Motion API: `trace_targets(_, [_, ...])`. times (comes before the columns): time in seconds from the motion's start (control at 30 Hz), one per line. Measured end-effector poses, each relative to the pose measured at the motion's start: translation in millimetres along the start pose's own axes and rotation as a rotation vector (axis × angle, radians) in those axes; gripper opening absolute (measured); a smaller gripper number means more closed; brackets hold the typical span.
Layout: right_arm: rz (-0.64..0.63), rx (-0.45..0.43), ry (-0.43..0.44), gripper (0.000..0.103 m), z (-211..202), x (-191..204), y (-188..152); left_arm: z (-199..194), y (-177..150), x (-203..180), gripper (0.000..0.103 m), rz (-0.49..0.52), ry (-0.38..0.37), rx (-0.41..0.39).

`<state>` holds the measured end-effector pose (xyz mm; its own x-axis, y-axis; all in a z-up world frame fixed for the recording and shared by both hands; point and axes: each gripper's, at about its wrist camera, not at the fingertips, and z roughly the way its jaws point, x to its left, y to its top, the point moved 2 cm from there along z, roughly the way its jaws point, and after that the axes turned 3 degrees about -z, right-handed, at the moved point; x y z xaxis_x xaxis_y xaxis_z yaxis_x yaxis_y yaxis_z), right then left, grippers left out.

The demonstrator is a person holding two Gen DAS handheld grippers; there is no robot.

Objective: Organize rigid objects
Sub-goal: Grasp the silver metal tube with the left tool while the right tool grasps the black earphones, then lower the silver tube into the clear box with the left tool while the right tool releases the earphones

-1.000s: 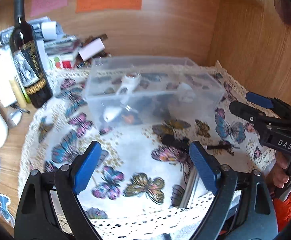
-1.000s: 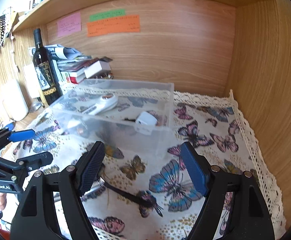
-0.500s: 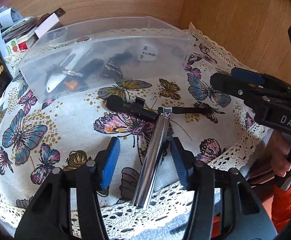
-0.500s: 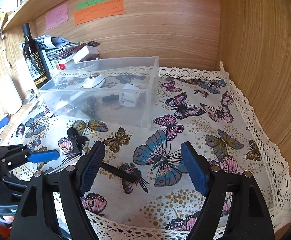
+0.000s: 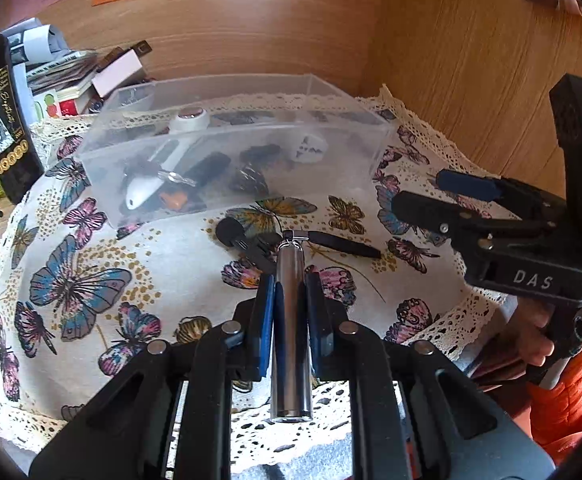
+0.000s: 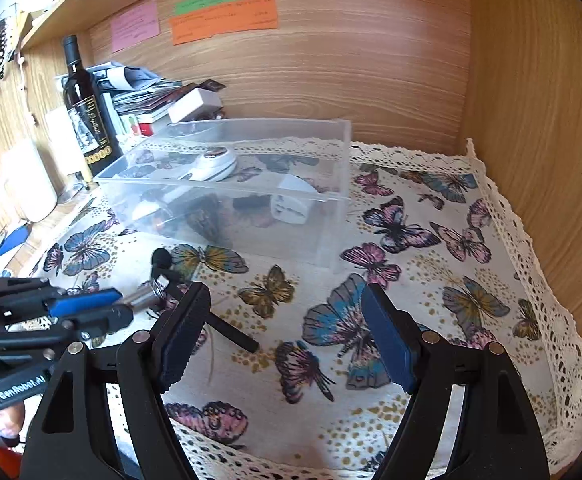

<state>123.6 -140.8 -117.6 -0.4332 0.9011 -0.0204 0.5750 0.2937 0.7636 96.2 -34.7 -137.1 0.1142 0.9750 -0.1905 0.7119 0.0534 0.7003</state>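
A shiny metal cylinder [image 5: 291, 360] with a ring and a black strap [image 5: 343, 242] lies on the butterfly cloth [image 5: 151, 264]. My left gripper [image 5: 289, 280] is closing on the cylinder, its blue pads pressing both sides. The left gripper [image 6: 125, 304] and the cylinder [image 6: 141, 298] also show low at the left in the right wrist view. A small black clip-like item [image 5: 235, 234] lies at the cylinder's far end. Behind stands a clear plastic box [image 5: 331, 168] holding a white remote, a white plug adapter [image 6: 291, 204] and dark small items. My right gripper [image 6: 285, 296] hovers open over the cloth, nothing between its fingers.
A wine bottle [image 6: 85, 108] and a pile of books and papers [image 6: 159, 96] stand at the back left. Wooden walls close the back and the right side [image 6: 539, 120]. The cloth's lace edge [image 6: 507, 216] runs along the right wall. A person's hand [image 5: 531, 340] holds the right gripper.
My left gripper came down over the metal cylinder and went from wide open to shut on it. The right gripper stayed open and hardly moved.
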Motion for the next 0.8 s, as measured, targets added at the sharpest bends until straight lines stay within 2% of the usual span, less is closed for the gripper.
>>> trace_targets(0.37, [-0.09, 0.025, 0.086, 0.073, 27, 47, 16, -40, 11, 55, 0.015, -0.099, 0.062, -0.105])
trace_targets(0.53, [-0.127, 0.082, 0.125, 0.056, 50, 69, 20, -50, 13, 72, 0.015, -0.136, 0.081, -0.135])
trace_targets(0.67, [-0.146, 0.137, 0.152, 0.049, 64, 80, 16, -56, 15, 81, 0.015, -0.147, 0.085, -0.154])
trace_targets(0.77, [-0.166, 0.181, 0.158, 0.037, 74, 87, 11, -58, 16, 85, 0.015, -0.152, 0.082, -0.164])
trace_targets(0.8, [-0.17, 0.197, 0.157, 0.028, 77, 89, 9, -58, 17, 86, 0.015, -0.153, 0.078, -0.165])
